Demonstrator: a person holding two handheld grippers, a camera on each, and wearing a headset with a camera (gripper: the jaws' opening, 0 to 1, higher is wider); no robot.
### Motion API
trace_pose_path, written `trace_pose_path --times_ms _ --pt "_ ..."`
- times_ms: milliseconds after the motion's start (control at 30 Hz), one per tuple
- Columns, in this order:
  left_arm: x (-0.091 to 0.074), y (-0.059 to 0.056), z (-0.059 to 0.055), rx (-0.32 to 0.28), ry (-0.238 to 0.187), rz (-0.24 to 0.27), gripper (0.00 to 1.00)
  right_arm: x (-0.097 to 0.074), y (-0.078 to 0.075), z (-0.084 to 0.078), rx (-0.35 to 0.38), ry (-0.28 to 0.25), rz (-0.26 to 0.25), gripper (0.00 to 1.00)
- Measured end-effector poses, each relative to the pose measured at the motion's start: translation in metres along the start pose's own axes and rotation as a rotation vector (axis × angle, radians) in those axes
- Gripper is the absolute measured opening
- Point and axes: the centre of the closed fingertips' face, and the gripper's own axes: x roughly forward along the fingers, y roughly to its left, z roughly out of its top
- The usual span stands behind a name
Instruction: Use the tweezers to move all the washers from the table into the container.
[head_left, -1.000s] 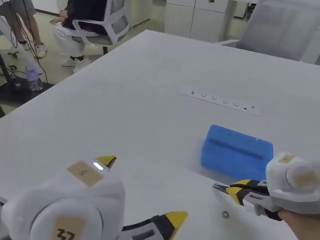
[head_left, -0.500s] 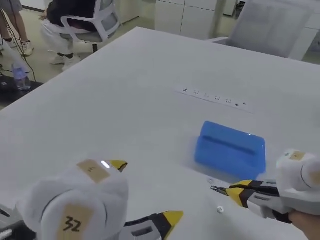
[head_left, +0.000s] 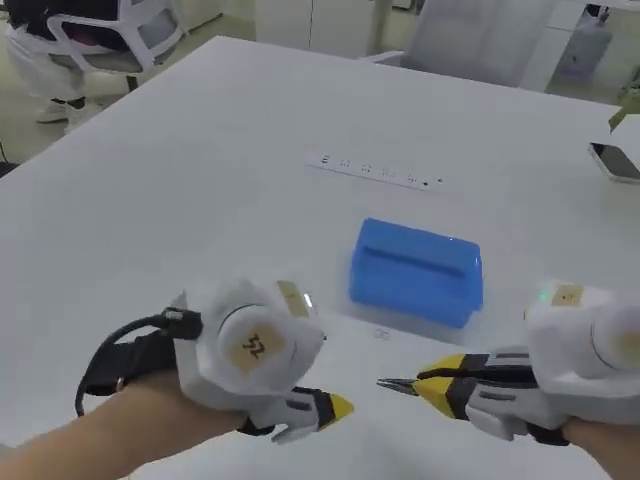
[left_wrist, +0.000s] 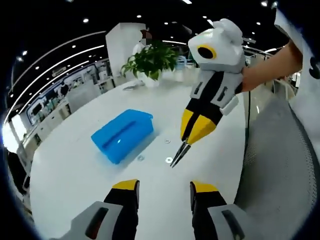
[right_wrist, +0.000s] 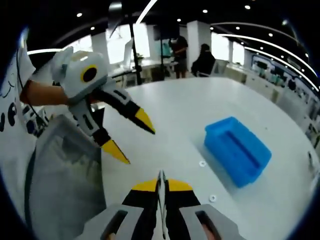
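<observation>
Tweezers (left_wrist: 177, 152) are clamped in the right gripper (right_wrist: 160, 187), container (right_wrist: 237, 150) at two o'clock; left gripper (left_wrist: 164, 186) is held agape, empty.

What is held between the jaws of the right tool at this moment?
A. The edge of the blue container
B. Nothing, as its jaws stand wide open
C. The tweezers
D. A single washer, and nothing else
C: in the right gripper view the yellow-tipped jaws of the right tool are pressed together on the tweezers, and the thin metal tips stick out in front of them.
</observation>
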Motion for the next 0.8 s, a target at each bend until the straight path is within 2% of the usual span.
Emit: trace_pose_path --times_ms 33,67,200,233,333,533,633,700,800 --pt "0.006 -0.003 -0.003 0.01 0.026 -0.026 0.38 -0.001 0.003 0.001 -0.002 0.0 0.005 0.01" --pt "0.008 -0.004 -0.003 0.012 0.032 -0.032 0.39 -0.002 0.005 0.002 -0.005 0.0 0.009 0.01" --pt "0.018 -0.013 0.002 0.038 0.01 -0.086 0.34 -0.007 0.016 0.004 -0.019 0.0 0.051 0.01" --pt "0.021 -0.02 0.003 0.063 0.013 -0.126 0.32 -0.007 0.018 0.004 -0.024 0.004 0.061 0.01" --pt "0.025 -0.032 0.006 0.101 0.013 -0.207 0.25 -0.007 0.024 0.005 -0.034 0.01 0.092 0.01" --pt "0.027 -0.038 0.01 0.119 0.002 -0.263 0.03 -0.005 0.03 0.004 -0.084 0.038 0.122 0.0" --pt "0.027 -0.041 0.01 0.135 -0.005 -0.295 0.01 -0.007 0.031 0.006 -0.09 0.038 0.129 0.0" --pt "0.025 -0.043 0.011 0.17 -0.029 -0.313 0.0 -0.009 0.032 0.008 -0.095 0.034 0.134 0.0" --pt "0.023 -0.046 0.013 0.164 -0.047 -0.335 0.0 -0.012 0.033 0.009 -0.099 0.032 0.137 0.01"
